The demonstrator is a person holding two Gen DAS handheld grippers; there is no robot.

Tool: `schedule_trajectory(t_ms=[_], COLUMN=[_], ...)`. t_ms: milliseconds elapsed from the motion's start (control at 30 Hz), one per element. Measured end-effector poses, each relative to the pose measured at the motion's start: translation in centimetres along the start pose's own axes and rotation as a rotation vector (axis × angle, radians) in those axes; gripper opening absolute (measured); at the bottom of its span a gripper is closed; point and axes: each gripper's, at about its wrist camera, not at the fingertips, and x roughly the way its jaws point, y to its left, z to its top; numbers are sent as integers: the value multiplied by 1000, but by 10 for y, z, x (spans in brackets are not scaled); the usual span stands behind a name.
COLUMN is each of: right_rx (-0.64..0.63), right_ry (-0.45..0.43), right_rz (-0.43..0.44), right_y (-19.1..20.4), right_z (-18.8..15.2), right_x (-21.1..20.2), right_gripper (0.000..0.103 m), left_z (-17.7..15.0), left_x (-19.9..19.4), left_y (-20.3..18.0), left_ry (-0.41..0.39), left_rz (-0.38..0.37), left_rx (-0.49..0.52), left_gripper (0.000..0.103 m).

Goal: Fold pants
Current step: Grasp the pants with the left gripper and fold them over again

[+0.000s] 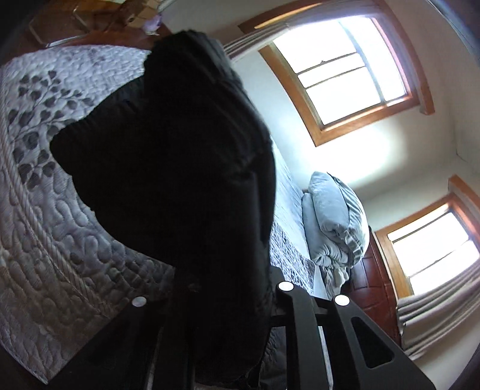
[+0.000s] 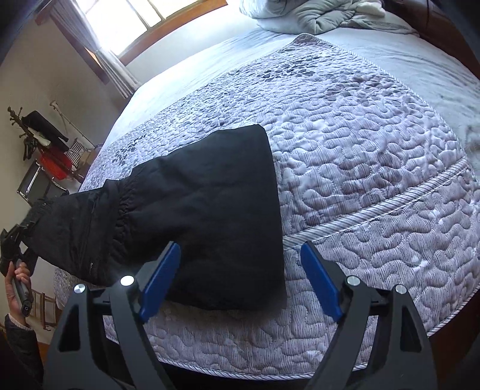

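Note:
Black pants (image 2: 204, 204) lie partly folded on the quilted bedspread (image 2: 375, 168). My left gripper (image 2: 18, 237) shows at the far left of the right wrist view, shut on the pants' left end and lifting it off the bed edge. In the left wrist view the held black fabric (image 1: 180, 168) hangs in front of the camera and hides the fingertips. My right gripper (image 2: 240, 255) is open and empty, its blue pads (image 2: 321, 279) just above the near edge of the folded pants.
A crumpled grey duvet (image 2: 315, 15) lies at the head of the bed, also in the left wrist view (image 1: 333, 222). A coat rack with a red bag (image 2: 51, 156) stands left of the bed. Windows (image 1: 342, 66) with curtains line the walls.

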Motion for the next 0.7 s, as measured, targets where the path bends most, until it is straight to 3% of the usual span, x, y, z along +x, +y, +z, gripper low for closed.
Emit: schedule_trajectory(t_ms=[400, 567, 700], right_rx=[53, 67, 74], right_ry=[-30, -48, -58], right_rz=[13, 29, 37], right_y=[-19, -21, -24], right_z=[-5, -4, -5], right_x=[-9, -13, -16], right_gripper=[82, 82, 82], left_z=[-51, -82, -100], left_x=[38, 69, 97], left_y=[-101, -123, -124], left_ry=[90, 164, 203], left_rz=[45, 95, 139], left_rx=[372, 511, 564], left_gripper=[21, 24, 24])
